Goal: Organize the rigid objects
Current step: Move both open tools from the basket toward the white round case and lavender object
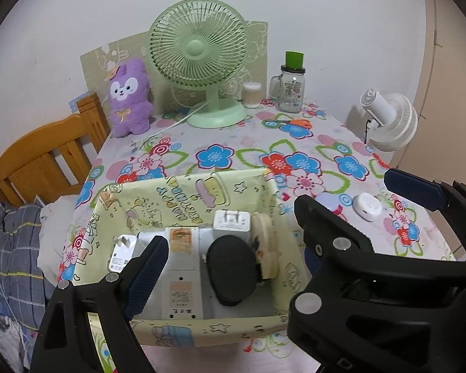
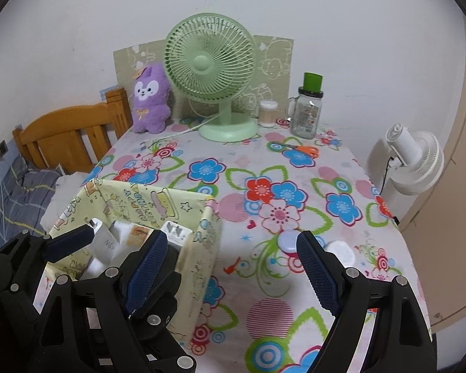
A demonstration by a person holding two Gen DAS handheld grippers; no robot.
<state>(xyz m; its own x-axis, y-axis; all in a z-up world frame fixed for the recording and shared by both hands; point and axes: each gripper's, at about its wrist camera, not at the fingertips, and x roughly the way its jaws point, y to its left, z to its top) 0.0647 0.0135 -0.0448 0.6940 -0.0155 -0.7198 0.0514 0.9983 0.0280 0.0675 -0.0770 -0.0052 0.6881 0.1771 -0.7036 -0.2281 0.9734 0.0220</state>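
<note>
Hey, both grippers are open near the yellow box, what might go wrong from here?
1. The yellow box already holds chargers and a black round object; another piece dropped in could knock them or bend the thin walls.
2. The small white round object and the one beside it sit close together by the right gripper; closing on one might push the other.

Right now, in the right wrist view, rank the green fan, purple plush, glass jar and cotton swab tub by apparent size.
1. green fan
2. purple plush
3. glass jar
4. cotton swab tub
All stand along the table's far edge, so nearness hardly skews this.
</note>
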